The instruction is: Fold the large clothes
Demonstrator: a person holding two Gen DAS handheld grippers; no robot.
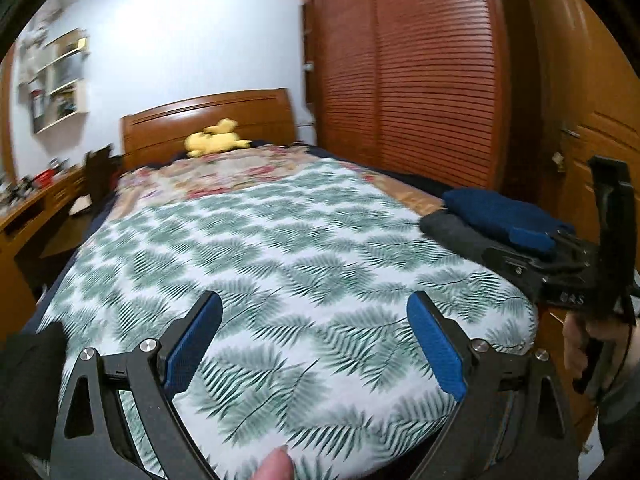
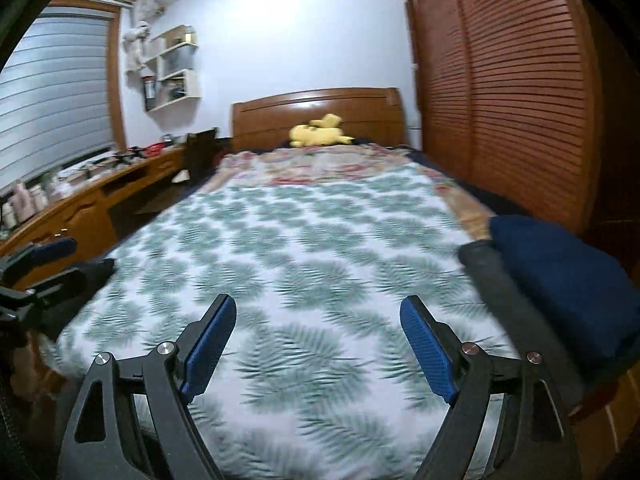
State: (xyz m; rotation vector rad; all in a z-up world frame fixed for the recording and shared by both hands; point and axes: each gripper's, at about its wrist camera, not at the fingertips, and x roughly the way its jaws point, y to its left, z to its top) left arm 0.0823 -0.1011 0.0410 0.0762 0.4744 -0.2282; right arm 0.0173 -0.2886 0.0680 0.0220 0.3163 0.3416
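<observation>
A folded navy garment [image 1: 500, 210] lies on a folded dark grey garment [image 1: 456, 236] at the bed's right edge; both also show in the right wrist view, navy [image 2: 560, 276] on grey [image 2: 504, 292]. A dark garment [image 1: 28, 384] lies at the bed's left front corner, also in the right wrist view [image 2: 76, 288]. My left gripper [image 1: 314, 312] is open and empty above the leaf-print cover [image 1: 280, 248]. My right gripper [image 2: 318, 316] is open and empty above the same cover [image 2: 312, 248]. The right gripper shows in the left wrist view [image 1: 560, 256] beside the folded stack.
A yellow plush toy [image 1: 216, 142] lies by the wooden headboard [image 1: 208, 120]. A louvred wardrobe [image 1: 420, 72] runs along the bed's right side, with a door [image 1: 592, 120] beyond. A cluttered desk [image 2: 80, 200] and a chair [image 2: 200, 152] stand left of the bed.
</observation>
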